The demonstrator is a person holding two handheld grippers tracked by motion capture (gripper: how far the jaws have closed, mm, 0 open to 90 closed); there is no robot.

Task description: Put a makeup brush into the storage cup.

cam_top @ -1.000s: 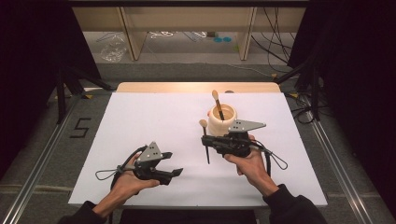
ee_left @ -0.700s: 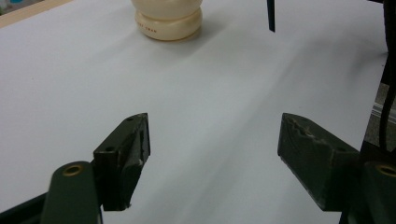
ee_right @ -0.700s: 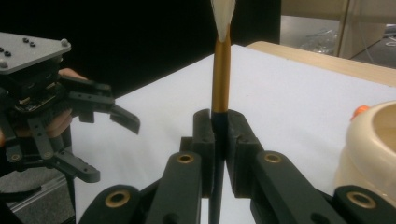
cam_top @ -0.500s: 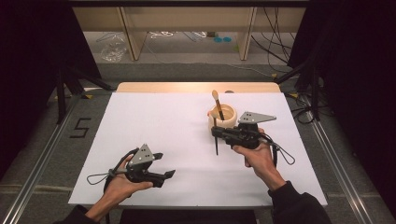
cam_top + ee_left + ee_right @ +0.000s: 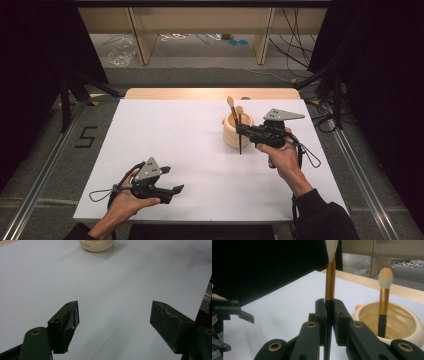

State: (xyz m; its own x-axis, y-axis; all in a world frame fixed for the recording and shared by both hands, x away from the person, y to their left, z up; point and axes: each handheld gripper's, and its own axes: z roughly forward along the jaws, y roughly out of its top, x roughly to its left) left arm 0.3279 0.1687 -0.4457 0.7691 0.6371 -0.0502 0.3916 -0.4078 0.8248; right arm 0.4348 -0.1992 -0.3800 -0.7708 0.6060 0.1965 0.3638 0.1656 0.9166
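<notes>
A cream bowl (image 5: 231, 136) stands right of the white sheet's middle, and a gold-and-black brush (image 5: 231, 104) leans in it, bristles up. My right gripper (image 5: 240, 130) is shut on a second brush (image 5: 240, 146) and holds it upright just beside the bowl's right side. In the right gripper view the jaws (image 5: 330, 307) clamp the dark handle of that brush (image 5: 330, 277), with the bowl (image 5: 412, 327) and its brush (image 5: 384, 302) to the right. My left gripper (image 5: 171, 180) rests near the front edge; its jaws (image 5: 115, 315) have just been opening and hold nothing.
The white sheet (image 5: 175, 130) covers a wooden table (image 5: 210, 93). Beyond the table are shelf legs, cables and a clear bag on the floor. Metal rails run along both sides. The bowl (image 5: 96, 245) lies far ahead of the left gripper.
My right gripper has carried the brush to the right and a little up, to beside the bowl. The left hand has drifted slightly toward the near left.
</notes>
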